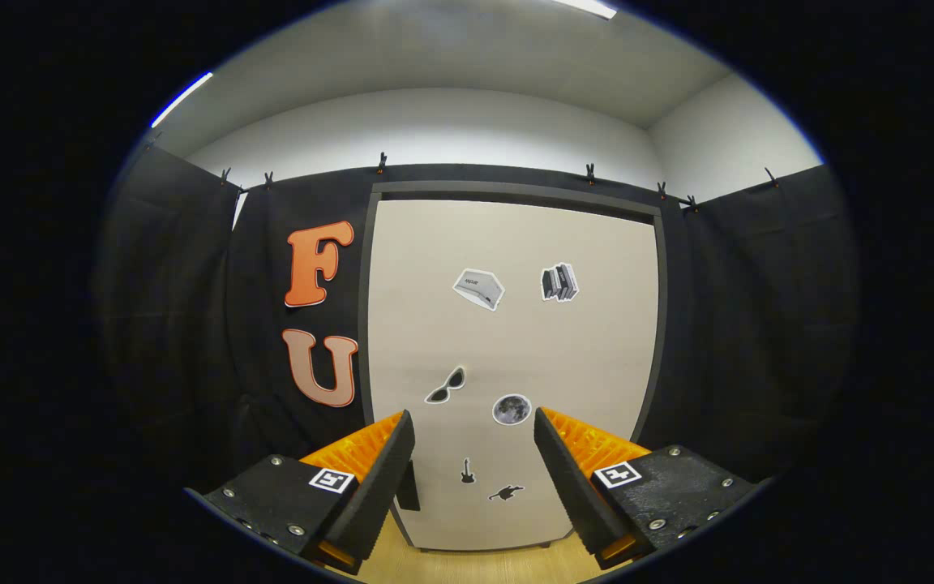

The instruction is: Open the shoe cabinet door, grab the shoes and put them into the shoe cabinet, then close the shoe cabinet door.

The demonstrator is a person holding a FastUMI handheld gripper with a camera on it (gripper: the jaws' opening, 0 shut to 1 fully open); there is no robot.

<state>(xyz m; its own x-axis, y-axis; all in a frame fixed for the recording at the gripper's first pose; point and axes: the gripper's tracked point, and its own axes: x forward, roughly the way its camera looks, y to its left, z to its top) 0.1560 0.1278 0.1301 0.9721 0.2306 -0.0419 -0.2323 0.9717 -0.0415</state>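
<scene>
A tall shoe cabinet stands straight ahead with its beige door (516, 357) shut inside a dark frame (366, 324). Several small stickers dot the door. A small dark handle (409, 487) sits at the door's lower left edge, just behind my left fingertip. My gripper (473, 428) is open, its fingers spread wide with nothing between them, pointing at the lower part of the door from a short distance.
Black cloth walls (743, 324) hang on both sides of the cabinet. A strip of light wooden floor (483, 566) shows below the cabinet's base, between my fingers.
</scene>
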